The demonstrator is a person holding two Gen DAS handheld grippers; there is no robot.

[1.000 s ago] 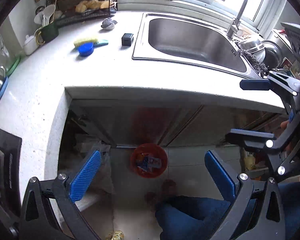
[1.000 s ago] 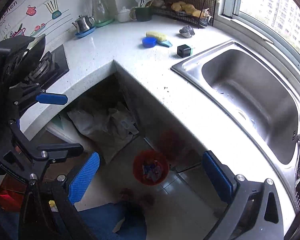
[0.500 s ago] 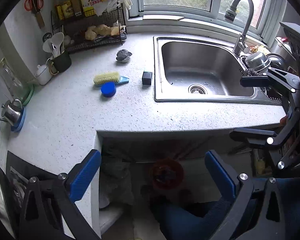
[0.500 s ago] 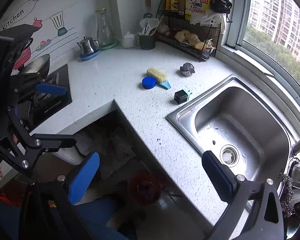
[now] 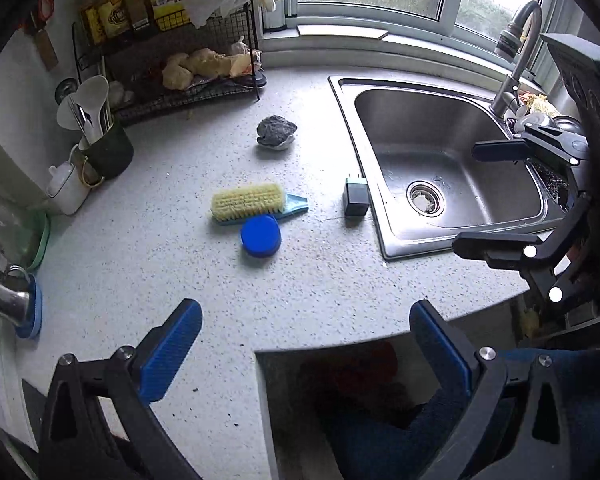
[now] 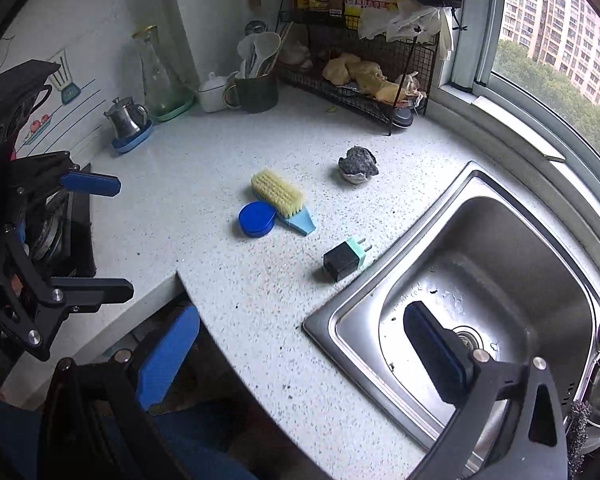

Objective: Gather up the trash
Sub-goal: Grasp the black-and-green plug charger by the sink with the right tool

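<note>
Several loose items lie on the speckled countertop [image 5: 180, 264]: a grey crumpled lump [image 5: 276, 132] [image 6: 358, 164], a blue round lid [image 5: 261, 235] [image 6: 257, 219], a yellow-bristled scrub brush [image 5: 248, 202] [image 6: 278, 194] and a black-and-green plug adapter [image 5: 356, 198] [image 6: 344, 260]. My left gripper [image 5: 306, 348] hovers open and empty over the counter's front edge, well short of the lid. My right gripper [image 6: 300, 356] is open and empty too, one finger over the sink corner. Each gripper also shows in the other's view: right gripper [image 5: 500, 196], left gripper [image 6: 94, 236].
A steel sink [image 5: 440, 160] with a tap [image 5: 516, 48] is on the right. At the back stand a wire rack [image 5: 180, 80], a utensil cup [image 5: 108, 148], a glass carafe [image 6: 156, 76] and a small kettle [image 6: 126, 118]. A stove [image 6: 60, 232] sits left. A dim red shape [image 5: 352, 368] lies below the counter.
Both grippers have risen from the red bin on the floor under the counter to above the countertop. Both stayed open and empty.
</note>
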